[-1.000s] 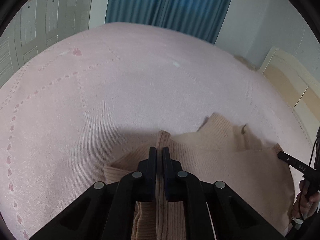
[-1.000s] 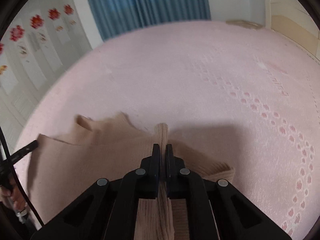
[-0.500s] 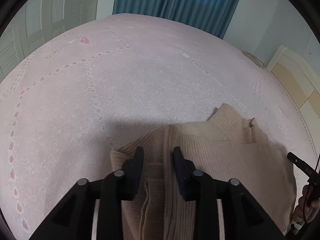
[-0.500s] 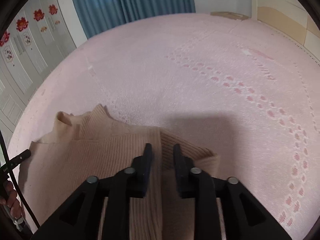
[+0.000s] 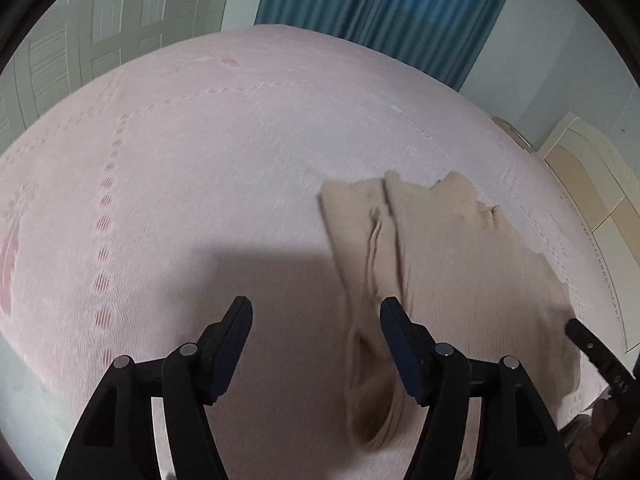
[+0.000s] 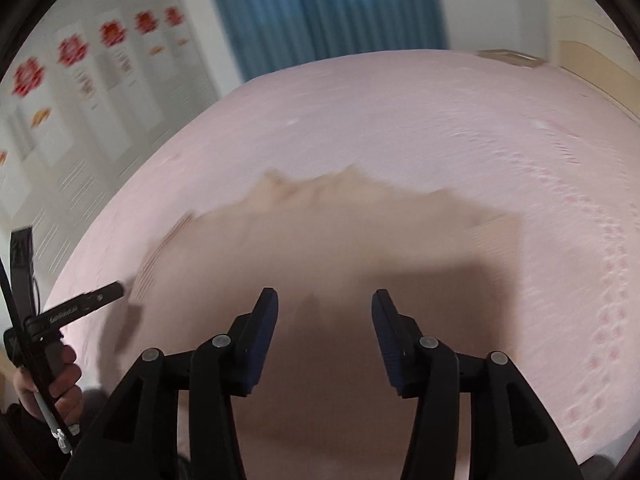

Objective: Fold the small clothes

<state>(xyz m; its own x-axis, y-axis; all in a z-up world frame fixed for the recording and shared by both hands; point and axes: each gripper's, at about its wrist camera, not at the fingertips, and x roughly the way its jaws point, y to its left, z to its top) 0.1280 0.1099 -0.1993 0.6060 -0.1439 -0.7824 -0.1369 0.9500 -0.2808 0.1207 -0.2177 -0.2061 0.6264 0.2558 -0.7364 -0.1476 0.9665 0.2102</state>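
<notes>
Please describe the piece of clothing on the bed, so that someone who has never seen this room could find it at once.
Look at the wide pink bedspread in front of the blue curtain. On its near part lies one beige ribbed knit sweater, partly folded, with a sleeve doubled along its left edge. It is the only garment there, and its plain beige stands out from the pink, dotted cover.

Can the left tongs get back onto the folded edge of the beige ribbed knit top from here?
Probably yes. The left tongs stand open, holding nothing, and the beige ribbed knit top lies just ahead with nothing over it.
</notes>
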